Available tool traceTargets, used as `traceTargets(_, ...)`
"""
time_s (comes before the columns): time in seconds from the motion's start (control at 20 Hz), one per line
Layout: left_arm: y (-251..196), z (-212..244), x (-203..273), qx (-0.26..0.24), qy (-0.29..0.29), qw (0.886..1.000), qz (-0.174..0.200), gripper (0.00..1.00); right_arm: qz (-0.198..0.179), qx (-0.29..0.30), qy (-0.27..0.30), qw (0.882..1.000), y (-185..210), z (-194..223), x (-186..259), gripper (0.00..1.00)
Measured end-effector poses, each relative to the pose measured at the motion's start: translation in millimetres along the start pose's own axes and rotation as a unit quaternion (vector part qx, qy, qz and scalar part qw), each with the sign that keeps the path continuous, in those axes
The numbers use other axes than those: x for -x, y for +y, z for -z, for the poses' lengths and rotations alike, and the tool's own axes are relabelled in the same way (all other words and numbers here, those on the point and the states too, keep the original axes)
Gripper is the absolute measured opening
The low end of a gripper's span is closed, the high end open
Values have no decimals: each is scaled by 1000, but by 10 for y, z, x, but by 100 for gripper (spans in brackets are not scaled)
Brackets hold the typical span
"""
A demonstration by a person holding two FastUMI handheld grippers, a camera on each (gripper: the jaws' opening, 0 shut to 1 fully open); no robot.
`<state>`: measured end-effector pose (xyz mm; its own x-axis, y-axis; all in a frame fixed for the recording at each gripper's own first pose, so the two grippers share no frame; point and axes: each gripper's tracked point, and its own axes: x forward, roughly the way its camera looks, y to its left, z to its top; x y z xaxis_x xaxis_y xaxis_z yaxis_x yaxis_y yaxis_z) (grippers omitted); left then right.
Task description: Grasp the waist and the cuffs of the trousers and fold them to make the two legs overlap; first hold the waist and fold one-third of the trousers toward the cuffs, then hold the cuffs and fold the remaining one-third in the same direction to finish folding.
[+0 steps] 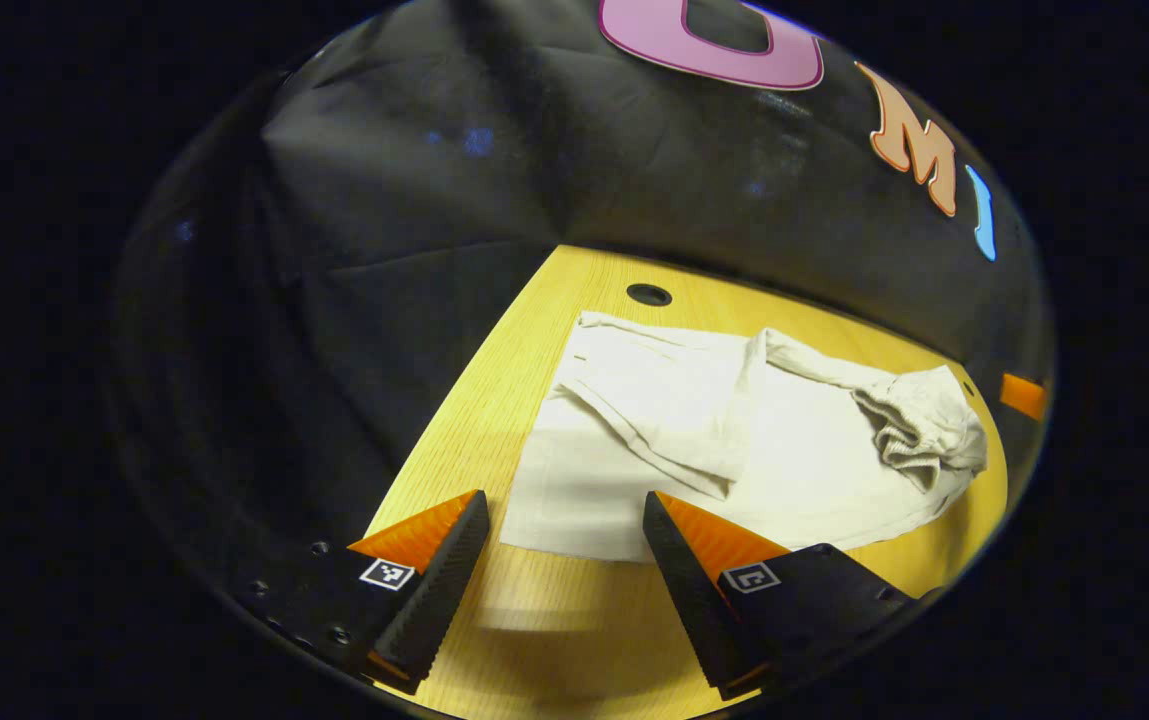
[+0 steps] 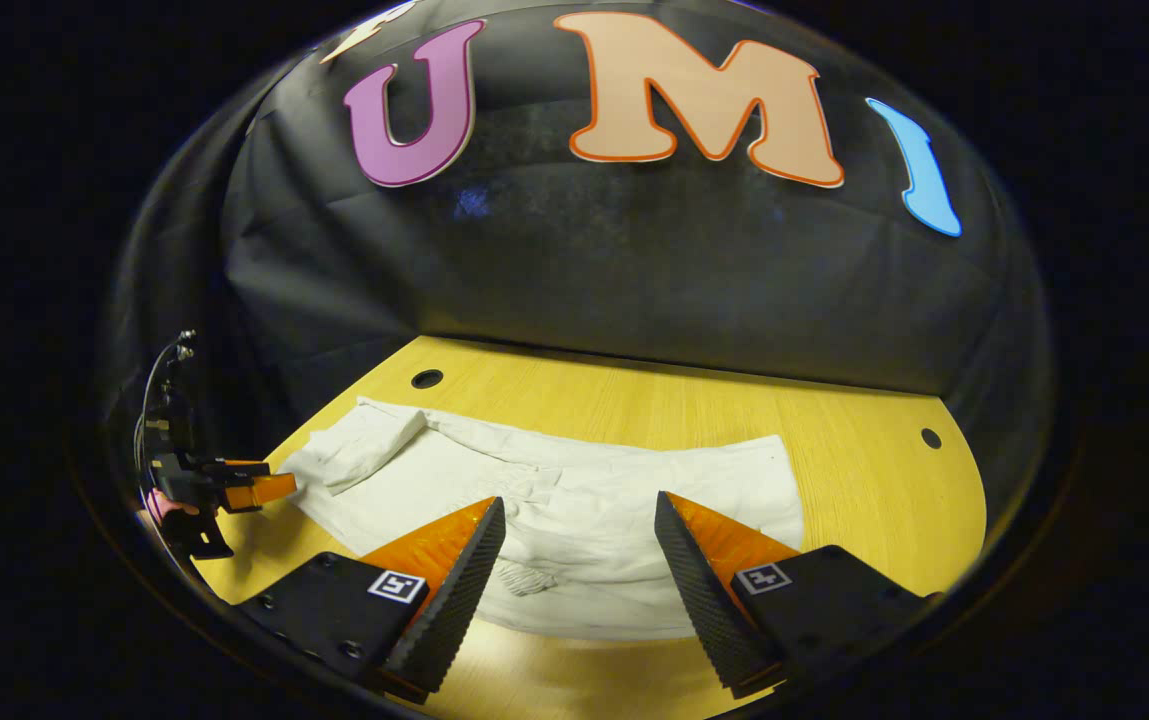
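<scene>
Risk comes first, since both tools hang free with fingers spread and nothing between them: the left gripper (image 1: 566,515) sits over bare wood at the near edge of the cloth, and a closing pinch there could catch only one layer, or slide the fabric along the smooth surface (image 1: 534,640) instead of lifting it. Much the same goes for the right gripper (image 2: 579,520), its fingers apart above the near hem. Beyond the fingertips, the trousers (image 2: 584,500) lie flat on the wood, pale and creased, running left to right across the middle. In the left gripper view a bunched, rolled end rests at the far right of the cloth, and that lump could spoil an even fold. Farther left in the right gripper view, the other gripper hovers just beside the folded-over end.
</scene>
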<state>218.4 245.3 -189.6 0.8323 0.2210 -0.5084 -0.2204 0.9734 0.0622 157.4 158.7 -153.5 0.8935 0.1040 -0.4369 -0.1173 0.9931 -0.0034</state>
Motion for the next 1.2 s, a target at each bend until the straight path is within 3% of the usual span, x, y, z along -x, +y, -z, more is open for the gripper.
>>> traceTargets(0.05, 13, -4, -16, -2, 2, 1000, -3, 96, 5, -10, -2, 1000, -17, -9, 14, 96)
traceTargets(0.15, 7, 1, -41, -7, 0, 1000, -3, 95, 18, -22, -1, 1000, -113, -2, 35, 92)
traceTargets(0.2, 25, 15, -41, -12, 4, 1000, -9, 95, 25, -25, -1, 999, -197, 2, 44, 97)
traceTargets(0.3, 65, 67, -74, -29, 14, 999, -29, 94, 30, -29, -4, 999, -251, -5, 79, 92)
traceTargets(0.4, 18, 21, -88, -30, 10, 999, -22, 86, 35, -28, -4, 999, -305, -1, 115, 96)
traceTargets(0.45, -43, 33, -83, -32, 11, 999, -19, 73, 36, -28, -5, 999, -326, 0, 138, 96)
traceTargets(0.5, -101, 35, -96, -32, 8, 999, -12, 67, 36, -28, -6, 999, -343, -5, 169, 96)
traceTargets(0.55, -144, 40, -105, -31, 9, 999, -6, 53, 38, -26, -7, 999, -365, -6, 199, 92)
traceTargets(0.75, -252, 1, -132, -20, 0, 1000, 12, 5, 44, -27, -10, 999, -459, -9, 294, 92)
traceTargets(0.85, -270, -43, -126, -9, -8, 1000, 10, 0, 47, -29, -14, 998, -512, -38, 337, 92)
traceTargets(0.95, -308, -44, -114, -7, -7, 1000, 12, 0, 49, -27, -18, 998, -583, -70, 377, 96)
traceTargets(1.0, -351, -93, -74, -8, -13, 1000, 16, 0, 51, -27, -19, 998, -635, -84, 411, 92)
traceTargets(1.2, -636, -327, 69, 2, -40, 998, 38, 0, 67, -21, -27, 997, -887, -132, 551, 96)
